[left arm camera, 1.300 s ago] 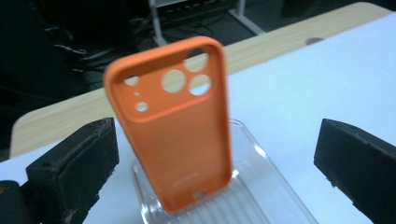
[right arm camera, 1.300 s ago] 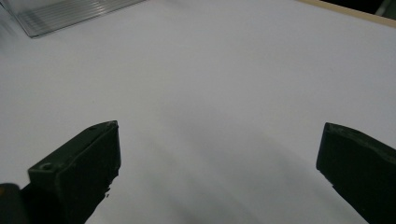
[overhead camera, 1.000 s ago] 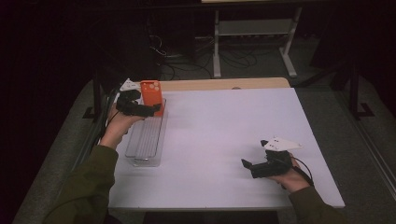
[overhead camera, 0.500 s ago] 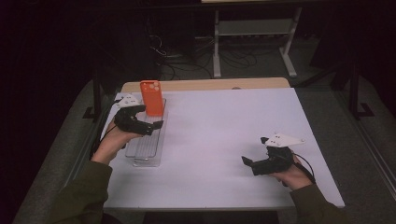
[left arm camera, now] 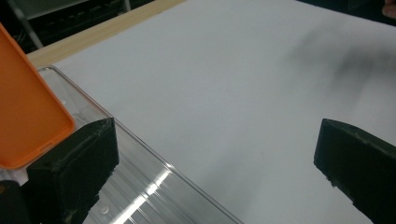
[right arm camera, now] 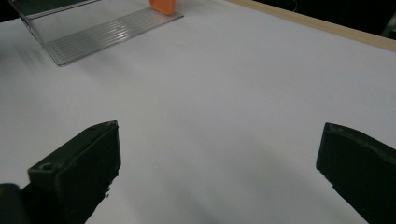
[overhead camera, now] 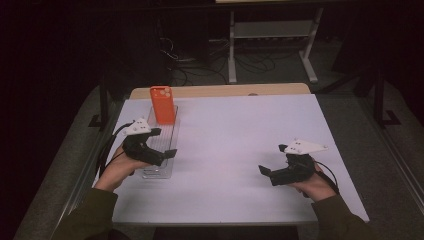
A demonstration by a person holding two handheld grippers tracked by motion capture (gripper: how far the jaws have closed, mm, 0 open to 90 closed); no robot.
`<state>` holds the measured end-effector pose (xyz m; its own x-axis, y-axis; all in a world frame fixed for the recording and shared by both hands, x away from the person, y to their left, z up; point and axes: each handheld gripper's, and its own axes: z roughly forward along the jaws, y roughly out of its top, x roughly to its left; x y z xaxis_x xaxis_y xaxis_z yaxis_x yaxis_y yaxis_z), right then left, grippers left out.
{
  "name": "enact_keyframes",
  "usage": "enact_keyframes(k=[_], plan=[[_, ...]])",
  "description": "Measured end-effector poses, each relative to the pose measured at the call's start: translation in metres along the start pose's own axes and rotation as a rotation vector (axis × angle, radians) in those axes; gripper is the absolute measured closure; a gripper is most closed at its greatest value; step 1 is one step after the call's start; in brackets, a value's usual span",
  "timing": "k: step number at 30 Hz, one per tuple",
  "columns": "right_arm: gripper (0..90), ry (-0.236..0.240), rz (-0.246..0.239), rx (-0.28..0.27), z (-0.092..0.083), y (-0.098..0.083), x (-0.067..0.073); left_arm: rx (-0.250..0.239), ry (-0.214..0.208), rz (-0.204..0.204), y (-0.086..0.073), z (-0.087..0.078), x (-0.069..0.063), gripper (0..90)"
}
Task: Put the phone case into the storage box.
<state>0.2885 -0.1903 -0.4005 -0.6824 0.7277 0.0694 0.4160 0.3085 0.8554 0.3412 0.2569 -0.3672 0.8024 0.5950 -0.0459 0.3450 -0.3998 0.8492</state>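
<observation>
Standing upright at the clear rack's (overhead camera: 161, 150) far end, the orange phone case (overhead camera: 163, 104) lies just beyond the left gripper (overhead camera: 159, 143), jaws spread; the right gripper (overhead camera: 272, 172), jaws also spread, sits well apart across the bench (overhead camera: 240, 130).

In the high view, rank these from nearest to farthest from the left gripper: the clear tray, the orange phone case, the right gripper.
1. Clear tray: right under the left gripper, at the table's left side.
2. Orange phone case: standing at the tray's far end, beyond the gripper.
3. Right gripper: across the table, on its right side near the front edge.
</observation>
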Motion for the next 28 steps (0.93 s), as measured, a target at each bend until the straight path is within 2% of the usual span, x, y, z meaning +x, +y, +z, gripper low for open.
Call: enact_keyframes(k=[2,3,6,9,10,12,13,14,15,16,18,22,28], plan=[[0.0,0.002,-0.012,-0.004,0.0,0.001,0.0,0.001,-0.003,0.013,-0.003,-0.001,-0.002,0.0],[0.0,0.004,-0.002,0.002,0.0,0.002,0.0,-0.003,-0.007,0.007,-0.005,-0.001,-0.003,0.0],[0.0,0.005,-0.013,-0.002,0.0,0.004,0.0,-0.009,-0.024,0.008,-0.012,-0.001,-0.007,0.0],[0.0,0.007,-0.016,-0.008,0.0,0.005,0.0,0.009,-0.023,0.014,-0.019,-0.001,-0.01,0.0],[0.0,0.01,-0.005,-0.002,-0.001,0.005,0.001,0.002,-0.025,0.008,-0.021,0.0,-0.01,0.0],[0.0,0.012,-0.014,-0.005,0.0,0.005,0.0,0.006,-0.027,0.0,-0.024,0.0,-0.012,0.0],[0.0,0.013,-0.013,-0.002,-0.001,0.006,0.001,0.011,-0.026,0.017,-0.025,0.0,-0.011,0.0],[0.0,0.011,-0.02,-0.006,-0.001,0.006,0.0,0.013,-0.029,-0.002,-0.027,0.0,-0.013,0.0],[0.0,0.013,-0.018,-0.008,-0.001,0.006,0.001,0.017,-0.028,0.011,-0.028,0.0,-0.012,0.0],[0.0,0.016,-0.009,-0.002,-0.001,0.007,0.001,0.017,-0.03,0.002,-0.029,0.0,-0.012,0.0],[0.0,0.017,-0.026,-0.008,-0.001,0.007,0.001,0.022,-0.03,0.006,-0.03,0.0,-0.013,0.0],[0.0,0.02,-0.019,-0.005,-0.001,0.008,0.002,0.032,-0.032,0.016,-0.032,-0.001,-0.013,0.0],[0.0,0.024,-0.029,-0.005,0.0,0.007,0.002,0.026,-0.029,0.005,-0.033,-0.001,-0.013,0.0]])
